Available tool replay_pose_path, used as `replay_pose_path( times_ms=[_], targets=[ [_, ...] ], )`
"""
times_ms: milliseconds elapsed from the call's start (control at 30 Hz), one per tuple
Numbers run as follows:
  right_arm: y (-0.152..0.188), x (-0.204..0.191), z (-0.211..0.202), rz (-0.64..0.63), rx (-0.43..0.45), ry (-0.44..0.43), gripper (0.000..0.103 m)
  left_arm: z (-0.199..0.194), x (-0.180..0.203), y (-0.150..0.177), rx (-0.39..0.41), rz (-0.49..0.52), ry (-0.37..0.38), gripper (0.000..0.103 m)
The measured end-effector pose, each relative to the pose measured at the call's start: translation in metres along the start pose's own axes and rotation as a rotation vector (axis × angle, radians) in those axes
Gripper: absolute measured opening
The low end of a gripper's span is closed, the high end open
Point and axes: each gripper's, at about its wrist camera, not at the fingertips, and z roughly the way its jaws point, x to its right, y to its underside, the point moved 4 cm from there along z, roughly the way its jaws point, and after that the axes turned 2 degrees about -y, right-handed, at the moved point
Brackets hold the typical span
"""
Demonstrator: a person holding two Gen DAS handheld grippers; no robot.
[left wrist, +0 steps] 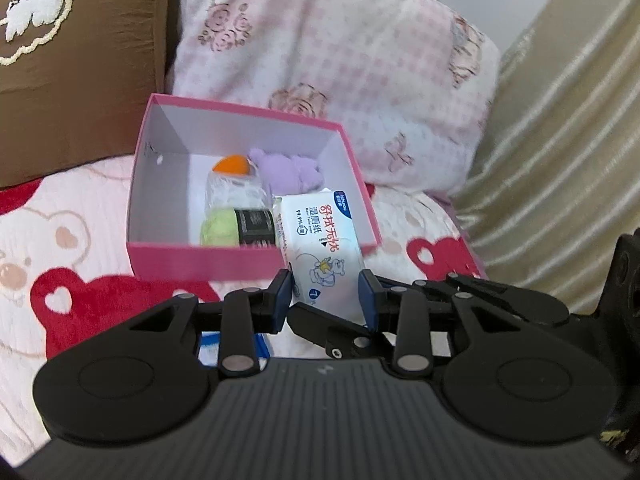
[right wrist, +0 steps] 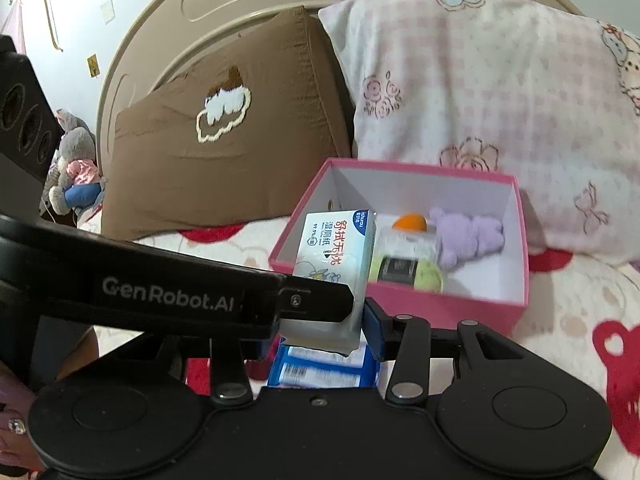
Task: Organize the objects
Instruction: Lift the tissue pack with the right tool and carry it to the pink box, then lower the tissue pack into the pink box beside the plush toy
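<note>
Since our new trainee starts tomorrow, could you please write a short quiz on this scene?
1. True or false: the pink box is empty.
2. What colour is the plush toy in the box? A green, B purple, C red.
3. What is the left gripper shut on?
Key: 1 false; 2 B; 3 the wipes pack.

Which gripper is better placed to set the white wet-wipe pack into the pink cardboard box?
Both grippers clamp the white wet-wipe pack. Left, probably: the left gripper faces the pink cardboard box squarely, while the right gripper comes in from the side.
</note>
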Motion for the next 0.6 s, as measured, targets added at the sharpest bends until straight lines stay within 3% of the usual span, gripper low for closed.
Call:
replay_pose_path(
  times_ms=[133, 267, 467, 600],
  targets=[
    [-0.023, 0.019, 0.021, 0.024, -0.002, -0.029, 0.049, 0.021, -0.002, -0.030, -0.003, 0.006, -0.047, 0.034],
    [-0.039, 0.046, 0.043, 0.059, -0.008, -0.055, 0.049, 0.055, -0.007, -0.057, -0.056, -0.044, -0.046, 0.034],
    [-0.059, 0.074, 0.078, 0.077, -0.065, -0.022, 0.049, 0.092, -0.019, -0.081, -0.072, -0.094, -0.048, 0.034],
    [-0.066, 0.081, 0.100, 0.085, -0.061, -0.020, 0.049, 0.111, -0.029, -0.093, -0.073, -0.071, -0.084, 0.034]
  ],
)
